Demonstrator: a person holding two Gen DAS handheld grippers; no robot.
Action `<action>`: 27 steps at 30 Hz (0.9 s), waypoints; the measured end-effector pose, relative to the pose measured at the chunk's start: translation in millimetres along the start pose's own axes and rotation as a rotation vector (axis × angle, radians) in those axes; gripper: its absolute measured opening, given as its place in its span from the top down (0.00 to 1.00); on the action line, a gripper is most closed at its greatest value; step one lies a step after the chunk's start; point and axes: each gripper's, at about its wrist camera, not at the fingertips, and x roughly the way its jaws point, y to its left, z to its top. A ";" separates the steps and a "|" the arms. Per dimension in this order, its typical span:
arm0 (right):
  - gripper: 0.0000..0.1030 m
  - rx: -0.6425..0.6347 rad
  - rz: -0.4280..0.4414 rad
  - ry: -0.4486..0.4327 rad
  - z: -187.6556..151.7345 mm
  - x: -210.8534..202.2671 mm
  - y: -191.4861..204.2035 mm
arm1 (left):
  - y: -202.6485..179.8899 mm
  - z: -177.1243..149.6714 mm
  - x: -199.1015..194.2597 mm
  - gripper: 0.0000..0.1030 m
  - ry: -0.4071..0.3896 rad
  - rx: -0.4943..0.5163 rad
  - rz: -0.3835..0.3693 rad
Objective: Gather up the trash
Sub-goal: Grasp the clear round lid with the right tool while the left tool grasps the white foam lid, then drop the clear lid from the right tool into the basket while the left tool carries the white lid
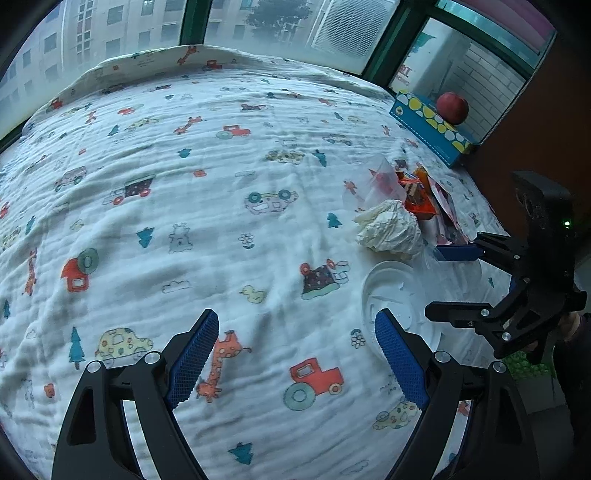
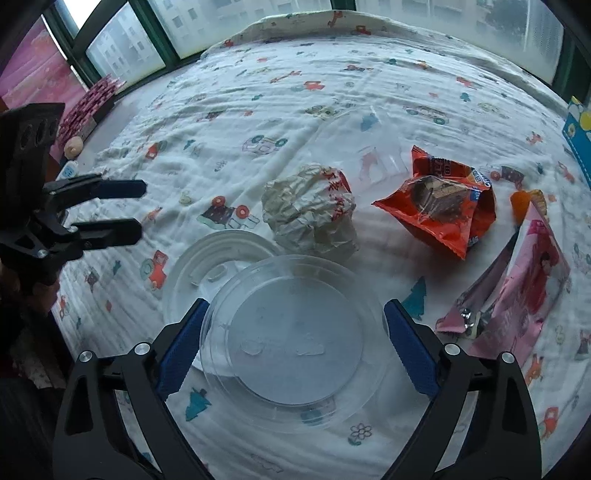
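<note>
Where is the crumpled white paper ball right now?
In the right wrist view the crumpled paper ball lies mid-frame on the printed blanket, left of the orange snack wrapper and just behind the clear plastic lid.

Receiving cool, diffuse daylight through the hazy windows (image 1: 258,22) along the upper frame in both views. Showing soft, faint shadows beneath the crumpled paper (image 2: 310,214) and orange wrapper (image 2: 439,210). Picking up mild glare on the clear lid (image 2: 295,332). Bending strongly at the edges under fisheye distortion, darkening to black corners. Staying fairly sharp centrally, softening toward the rim.
</note>
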 end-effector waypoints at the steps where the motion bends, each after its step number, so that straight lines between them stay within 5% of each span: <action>1: 0.10 0.005 -0.007 -0.006 -0.9 -1.9 0.9 | -3.4 0.3 0.7 0.19 0.000 0.005 -0.006; 12: 0.11 0.129 -0.051 -0.161 -28.7 -64.3 3.7 | -35.9 -1.1 22.6 0.30 0.051 0.086 -0.047; 21: 0.11 0.255 -0.092 -0.279 -72.1 -113.2 7.3 | -46.8 -2.2 46.1 0.57 0.084 0.124 -0.021; 27: 0.10 0.357 -0.128 -0.334 -103.0 -134.5 5.1 | -51.4 0.2 45.6 0.88 0.067 0.144 0.009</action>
